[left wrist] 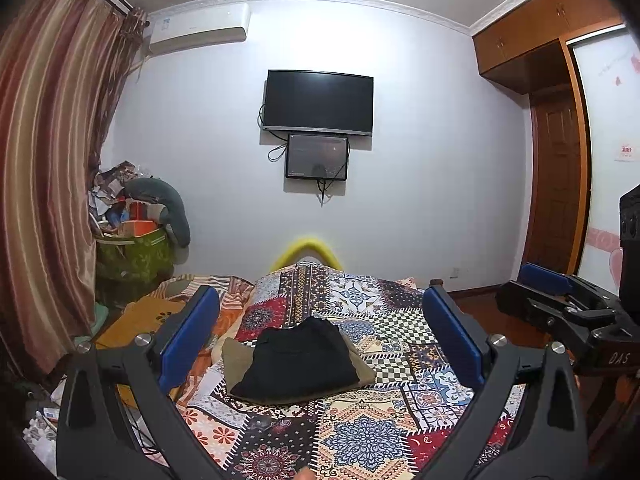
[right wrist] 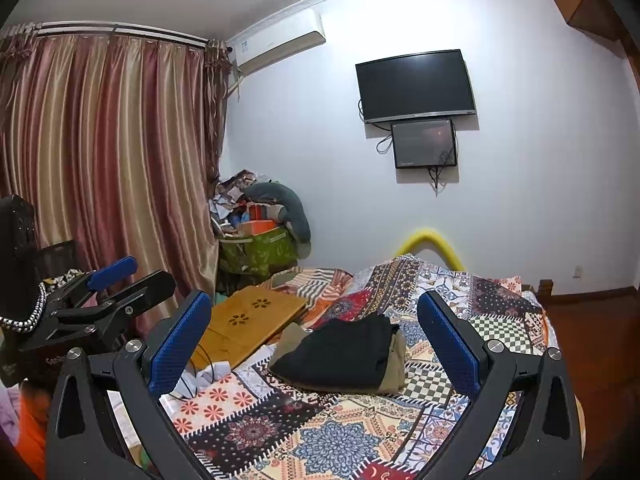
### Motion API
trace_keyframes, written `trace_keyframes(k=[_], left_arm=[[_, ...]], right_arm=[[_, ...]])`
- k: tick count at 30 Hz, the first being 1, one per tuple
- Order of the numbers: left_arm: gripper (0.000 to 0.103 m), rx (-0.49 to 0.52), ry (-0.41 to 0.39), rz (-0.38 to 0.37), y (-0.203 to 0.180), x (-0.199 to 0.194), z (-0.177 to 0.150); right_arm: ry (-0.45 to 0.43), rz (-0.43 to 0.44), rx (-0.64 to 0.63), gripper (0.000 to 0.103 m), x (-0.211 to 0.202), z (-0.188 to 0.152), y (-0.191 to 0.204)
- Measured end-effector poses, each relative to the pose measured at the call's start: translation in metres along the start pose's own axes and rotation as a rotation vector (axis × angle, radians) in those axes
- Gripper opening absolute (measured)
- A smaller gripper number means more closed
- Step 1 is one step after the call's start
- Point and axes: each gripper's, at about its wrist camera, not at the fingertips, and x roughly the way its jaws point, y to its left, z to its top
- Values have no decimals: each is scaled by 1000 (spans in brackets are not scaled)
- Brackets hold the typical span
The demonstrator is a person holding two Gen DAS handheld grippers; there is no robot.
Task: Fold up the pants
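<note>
Folded black pants (left wrist: 298, 358) lie on top of folded khaki pants (left wrist: 234, 364) in the middle of the patchwork bedspread (left wrist: 360, 432). The stack also shows in the right wrist view, black (right wrist: 340, 354) over khaki (right wrist: 394, 364). My left gripper (left wrist: 320, 320) is open and empty, held above the bed short of the stack. My right gripper (right wrist: 314, 324) is open and empty, also short of the stack. The right gripper shows at the right edge of the left wrist view (left wrist: 560, 300). The left gripper shows at the left of the right wrist view (right wrist: 116, 280).
A wooden lap desk (right wrist: 248, 320) lies on the bed left of the stack, with white cables (right wrist: 200, 376) near it. A green bin of clutter (right wrist: 260, 248) stands by the curtain (right wrist: 100, 160). A yellow foam arch (left wrist: 306, 246) marks the bed's far end. A wardrobe (left wrist: 556, 184) stands at right.
</note>
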Motion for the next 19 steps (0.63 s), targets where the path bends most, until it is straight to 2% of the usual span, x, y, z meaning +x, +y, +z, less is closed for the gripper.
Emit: trace_keyframes(k=[19], left_arm=[[102, 8, 26, -5, -2, 7, -3]], right_arm=[[8, 3, 10, 103, 2, -5, -3]])
